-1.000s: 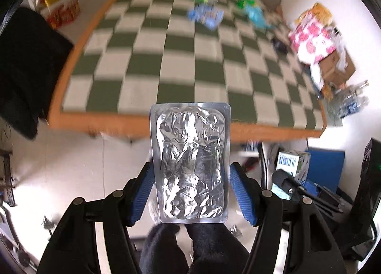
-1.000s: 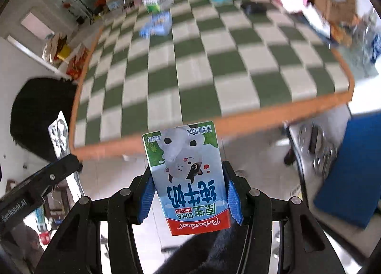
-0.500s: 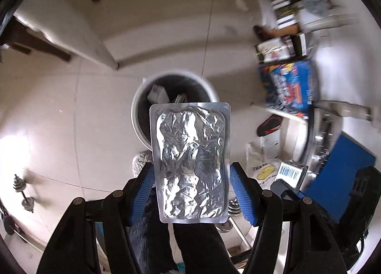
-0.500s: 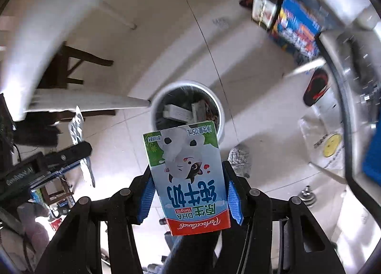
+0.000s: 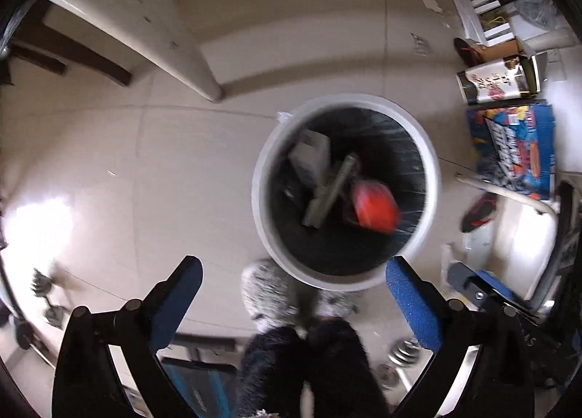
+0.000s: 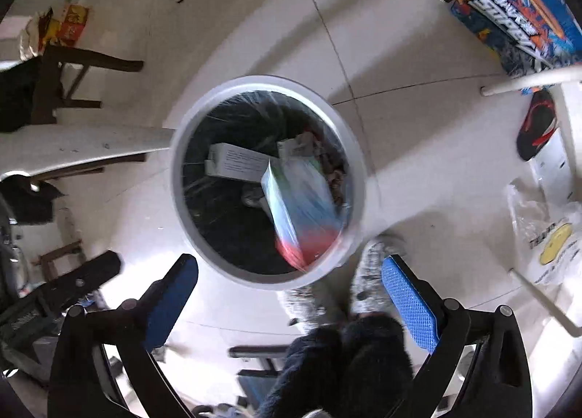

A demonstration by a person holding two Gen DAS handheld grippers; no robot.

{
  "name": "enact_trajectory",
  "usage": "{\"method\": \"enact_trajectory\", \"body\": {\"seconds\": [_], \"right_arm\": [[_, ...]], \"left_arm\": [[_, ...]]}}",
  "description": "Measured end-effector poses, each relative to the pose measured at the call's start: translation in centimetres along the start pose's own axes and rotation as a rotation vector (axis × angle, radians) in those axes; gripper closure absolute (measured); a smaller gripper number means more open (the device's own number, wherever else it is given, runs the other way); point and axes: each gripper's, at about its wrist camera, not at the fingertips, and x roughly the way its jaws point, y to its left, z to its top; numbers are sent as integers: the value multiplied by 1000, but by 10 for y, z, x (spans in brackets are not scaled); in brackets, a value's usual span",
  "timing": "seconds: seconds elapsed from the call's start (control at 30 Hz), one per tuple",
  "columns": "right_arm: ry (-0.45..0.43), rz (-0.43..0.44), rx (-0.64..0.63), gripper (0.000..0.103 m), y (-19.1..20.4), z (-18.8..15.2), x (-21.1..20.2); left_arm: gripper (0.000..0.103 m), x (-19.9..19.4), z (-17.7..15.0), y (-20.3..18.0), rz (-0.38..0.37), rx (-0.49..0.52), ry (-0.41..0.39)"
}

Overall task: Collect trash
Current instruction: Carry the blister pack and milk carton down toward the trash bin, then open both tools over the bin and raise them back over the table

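A round white trash bin (image 5: pixel 262 178) with a black liner stands on the tiled floor, below both grippers. My left gripper (image 5: pixel 293 285) is open and empty just above the bin's near rim. In the bin lie a white box (image 5: pixel 309 156), a grey-green flat piece (image 5: pixel 329 191) seen edge-on and a blurred red item (image 5: pixel 374 207). My right gripper (image 6: pixel 289 283) is open and empty over the same bin (image 6: pixel 358 178). The milk carton (image 6: pixel 302 207) is blurred inside the bin, beside a white box (image 6: pixel 236 161).
A blue printed box (image 5: pixel 516 149) and a white-and-green carton (image 5: pixel 494 80) lie on the floor right of the bin. A white table leg (image 5: pixel 203 80) and dark chair legs (image 6: pixel 72 80) stand to the left. My grey slippers (image 5: pixel 265 290) are next to the bin. A plastic bag (image 6: pixel 545 229) lies at right.
Both grippers have opened. The foil blister pack has left the left gripper and the milk carton has left the right gripper and dropped into the bin. The bin looms larger.
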Motion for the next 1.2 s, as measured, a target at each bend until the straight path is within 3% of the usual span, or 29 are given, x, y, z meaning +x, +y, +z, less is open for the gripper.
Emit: {"method": "enact_trajectory", "body": {"seconds": [0.13, 0.27, 0.43, 0.9, 1.2], "right_arm": [[-19, -104, -43, 1, 5, -6, -11], [-39, -214, -82, 1, 14, -15, -38], [-69, -268, -103, 1, 23, -27, -83], [-152, -245, -167, 1, 75, -95, -254], [-215, -198, -151, 1, 108, -140, -383]], "left_arm": [[0, -22, -8, 2, 82, 17, -41], [0, -49, -22, 1, 108, 16, -44], [0, -87, -42, -3, 114, 8, -53], [0, -251, -112, -21, 103, 79, -137], [0, -356, -127, -31, 61, 131, -245]]}}
